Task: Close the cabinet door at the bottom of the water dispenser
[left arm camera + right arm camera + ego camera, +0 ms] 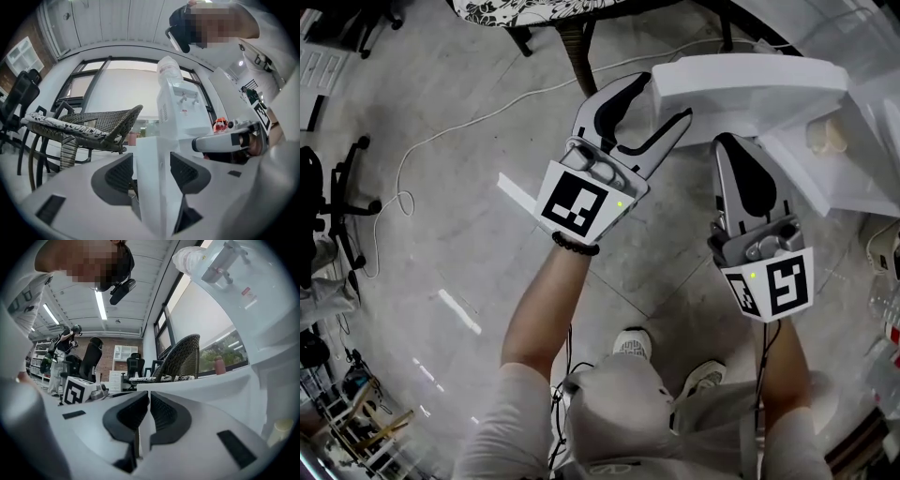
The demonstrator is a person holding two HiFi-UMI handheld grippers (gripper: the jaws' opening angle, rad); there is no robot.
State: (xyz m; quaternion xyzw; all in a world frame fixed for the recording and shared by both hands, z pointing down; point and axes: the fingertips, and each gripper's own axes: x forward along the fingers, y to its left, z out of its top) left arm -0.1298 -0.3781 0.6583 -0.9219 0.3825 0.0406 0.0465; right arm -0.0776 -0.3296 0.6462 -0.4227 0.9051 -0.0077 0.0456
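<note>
**Status: Left Gripper Astride the Open Cabinet Door**

In the head view I found the cabinet door [750, 86] standing open at the upper right, swung out from the water dispenser [874, 103]. Its top edge ran across the picture. One end met the dispenser and the free end pointed left.

In the left gripper view the door stood upright and edge-on to the camera, and its narrow face ran vertically up the middle of the frame. The dispenser rose behind it with a wicker chair [93, 124] to the left.

The left gripper [664, 98] had its jaws spread wide, and the door's free edge stood between them. The pads sat just beside the two faces of the panel. I saw no sign that they were pressing on it.

The right gripper [729, 142] had its jaws brought together with nothing between them. In the head view its tip lay just below the door's top edge, near the dispenser. Both grippers pointed up the picture toward the door, over a tiled floor [441, 206].
</note>
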